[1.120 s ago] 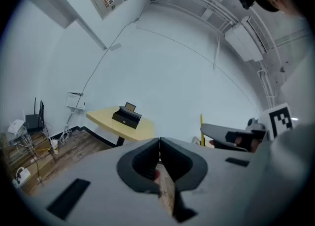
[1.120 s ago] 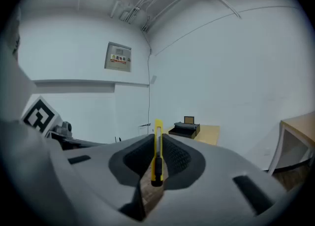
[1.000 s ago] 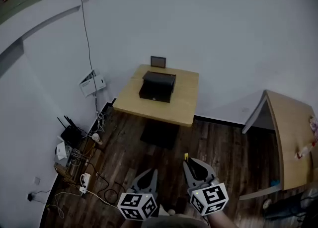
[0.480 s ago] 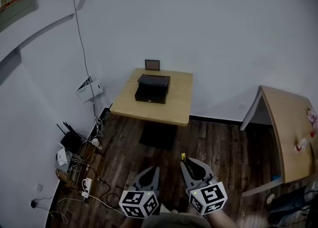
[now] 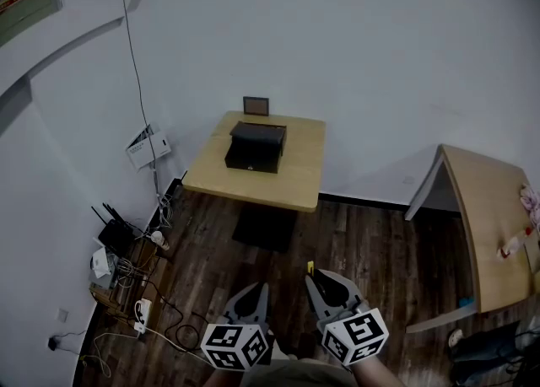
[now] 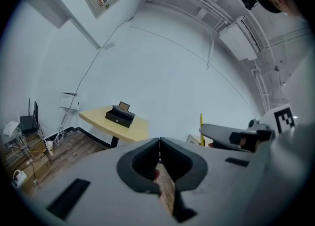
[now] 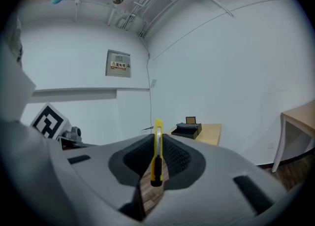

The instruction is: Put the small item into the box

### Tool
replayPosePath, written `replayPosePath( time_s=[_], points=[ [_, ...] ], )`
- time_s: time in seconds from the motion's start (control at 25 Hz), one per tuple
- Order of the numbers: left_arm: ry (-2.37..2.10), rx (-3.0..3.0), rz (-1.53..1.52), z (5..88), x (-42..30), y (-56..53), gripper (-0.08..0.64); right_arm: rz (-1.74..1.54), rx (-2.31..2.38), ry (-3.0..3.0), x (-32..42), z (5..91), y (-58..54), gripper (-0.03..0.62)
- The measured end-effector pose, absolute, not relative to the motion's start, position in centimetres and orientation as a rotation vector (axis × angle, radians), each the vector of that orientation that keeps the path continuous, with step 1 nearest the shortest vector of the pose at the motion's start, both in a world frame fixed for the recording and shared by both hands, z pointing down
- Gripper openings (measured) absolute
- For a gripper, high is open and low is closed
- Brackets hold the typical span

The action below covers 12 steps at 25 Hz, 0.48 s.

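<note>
In the head view, the left gripper [image 5: 256, 291] and right gripper [image 5: 314, 280] hang above the dark wood-plank floor [image 5: 371, 250], well apart from the black rectangular box [image 5: 256, 146] on the light wooden tabletop [image 5: 299, 176]. The left gripper view shows its jaws pressed together with nothing between them. The right gripper view shows its jaws clenched on a slim yellow utility knife [image 7: 157, 146].
</note>
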<state>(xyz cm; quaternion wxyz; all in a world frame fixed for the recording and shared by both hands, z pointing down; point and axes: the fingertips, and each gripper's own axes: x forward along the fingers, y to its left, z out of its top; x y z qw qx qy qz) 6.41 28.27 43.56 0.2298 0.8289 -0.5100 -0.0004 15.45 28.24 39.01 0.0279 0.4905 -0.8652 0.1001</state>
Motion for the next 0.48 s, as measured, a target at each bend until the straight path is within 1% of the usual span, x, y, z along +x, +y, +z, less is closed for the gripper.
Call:
replayPosePath(
  time_s=[0.2, 0.48],
  points=[
    [-1.394, 2.278, 0.006, 44.1, 6.1, 26.3, 0.003, 0.336, 1.535, -2.669, 15.3, 39.4, 26.0, 0.041],
    [-1.403, 2.269, 0.008, 44.7, 4.1, 20.7, 0.003, 0.348, 1.559, -2.666, 14.3, 39.9, 20.2, 0.041]
  ],
)
